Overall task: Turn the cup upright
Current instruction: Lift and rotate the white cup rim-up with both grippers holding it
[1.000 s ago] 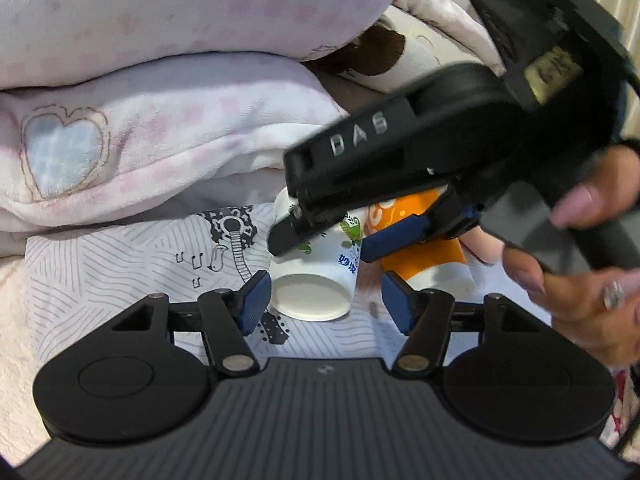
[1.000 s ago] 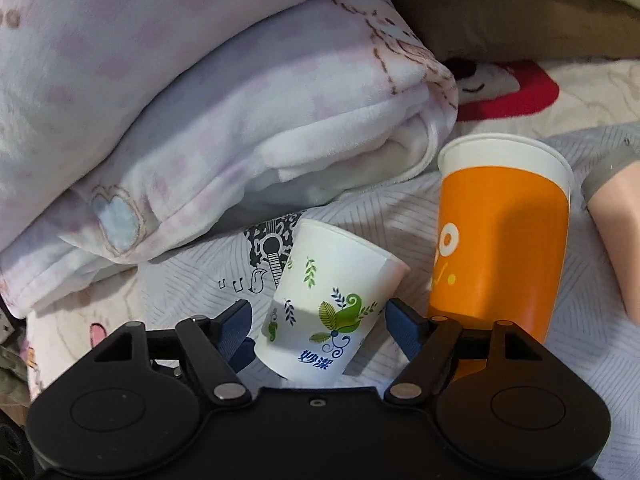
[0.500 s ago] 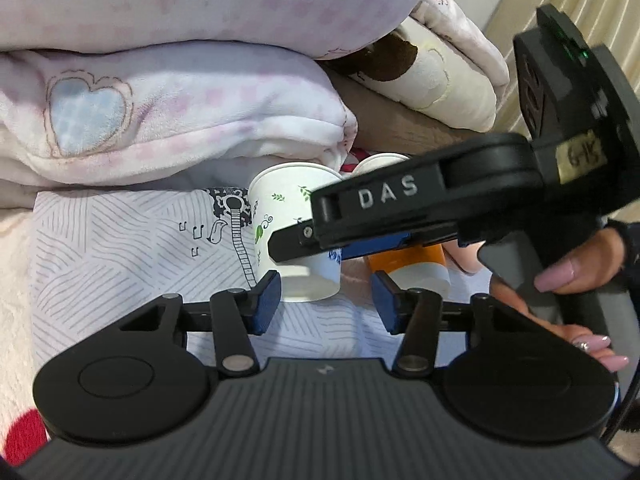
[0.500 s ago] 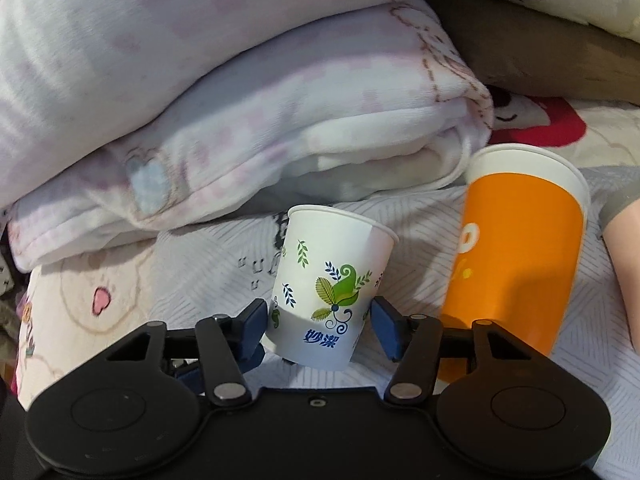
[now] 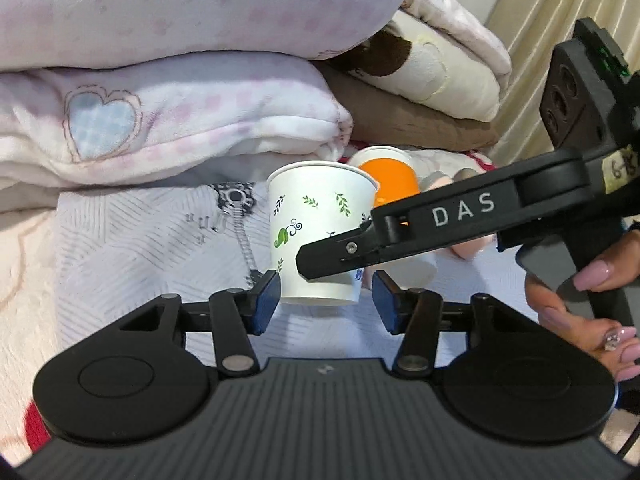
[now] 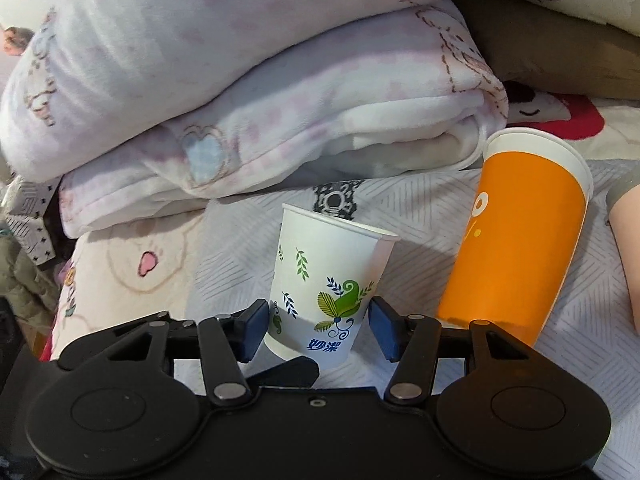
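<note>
A white paper cup with green leaf print (image 6: 326,284) stands upright, mouth up, on the patterned sheet; it also shows in the left wrist view (image 5: 316,232). My right gripper (image 6: 318,328) has its blue pads on both sides of the cup's lower part, with small gaps showing. In the left wrist view the right gripper's black body marked DAS (image 5: 440,224) crosses in front of the cup. My left gripper (image 5: 326,300) is open, its pads flanking the cup's base without touching it.
A tall orange cup (image 6: 520,232) stands upright just right of the white cup. Folded pink and white blankets (image 6: 260,100) are stacked behind. A brown cushion (image 5: 412,120) lies at the back right. A hand (image 5: 592,292) holds the right gripper's handle.
The white cup has gone from tilted on its side to upright on the sheet. The right gripper's jaws have opened slightly off the cup.
</note>
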A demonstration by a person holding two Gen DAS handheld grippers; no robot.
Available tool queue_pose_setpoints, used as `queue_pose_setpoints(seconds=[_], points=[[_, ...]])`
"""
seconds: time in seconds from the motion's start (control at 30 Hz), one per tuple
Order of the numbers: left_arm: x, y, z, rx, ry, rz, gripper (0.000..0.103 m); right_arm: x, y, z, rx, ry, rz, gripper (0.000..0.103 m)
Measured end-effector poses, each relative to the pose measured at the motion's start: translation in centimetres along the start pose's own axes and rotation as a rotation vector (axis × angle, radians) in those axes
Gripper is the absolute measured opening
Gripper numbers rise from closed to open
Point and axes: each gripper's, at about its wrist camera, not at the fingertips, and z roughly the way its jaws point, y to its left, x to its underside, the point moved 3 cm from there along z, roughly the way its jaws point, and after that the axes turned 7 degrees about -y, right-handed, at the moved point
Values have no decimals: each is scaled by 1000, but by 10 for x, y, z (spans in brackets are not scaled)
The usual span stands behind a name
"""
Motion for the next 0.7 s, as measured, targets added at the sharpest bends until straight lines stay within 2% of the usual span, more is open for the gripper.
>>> queue_pose_setpoints(seconds=[0.33,0.43,0.57,0.7], points=[[3,-41,-21,65,37,-16,53,12,-1,-45,-18,29,-84,61],[4,-65,-29,44,25,19,53,23,-8,-63,-40,28,-80,61],[10,-96,-30,20,55,63,52,39,-21,-83,-72,23,-29,61],[17,-115,-31,32,82,27,52,50,-31,-100,-76,30,-41,61]])
